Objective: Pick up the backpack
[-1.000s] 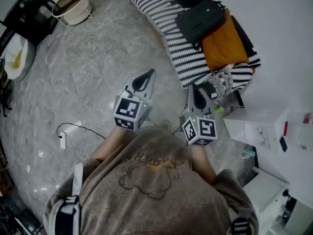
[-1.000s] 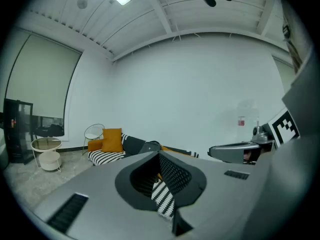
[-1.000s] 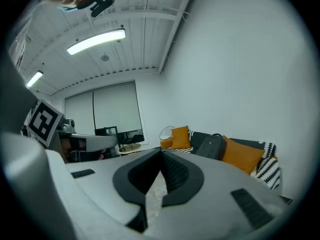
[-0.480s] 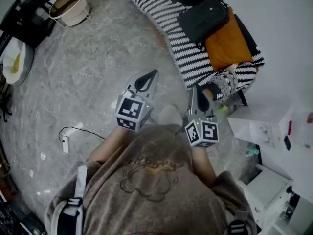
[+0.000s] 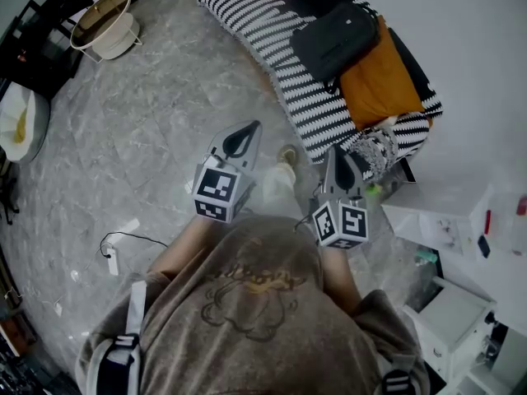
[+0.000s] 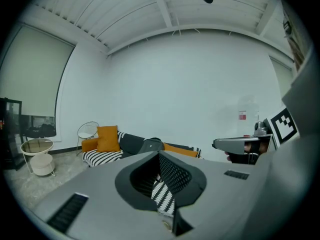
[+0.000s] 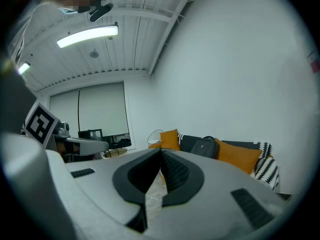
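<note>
A dark grey backpack (image 5: 336,39) lies on a sofa (image 5: 276,31) draped in a black-and-white striped cover, leaning on an orange cushion (image 5: 380,79). In the right gripper view the backpack (image 7: 204,146) stands across the room, beyond the jaws. The left gripper view shows only its top (image 6: 151,145) behind the jaws. My left gripper (image 5: 252,127) is held out over the floor, shut and empty, well short of the sofa. Also shut and empty, my right gripper (image 5: 332,151) sits close to the sofa's near end.
A round wire side table (image 5: 101,25) stands on the grey marble floor at the upper left. A white power strip with a black cable (image 5: 113,257) lies on the floor to my left. White shelving with small items (image 5: 461,229) is at my right. My shoe (image 5: 286,155) steps forward between the grippers.
I have walked toward the sofa, and both grippers, still shut, have come closer to it. My foot has swung forward between them.
</note>
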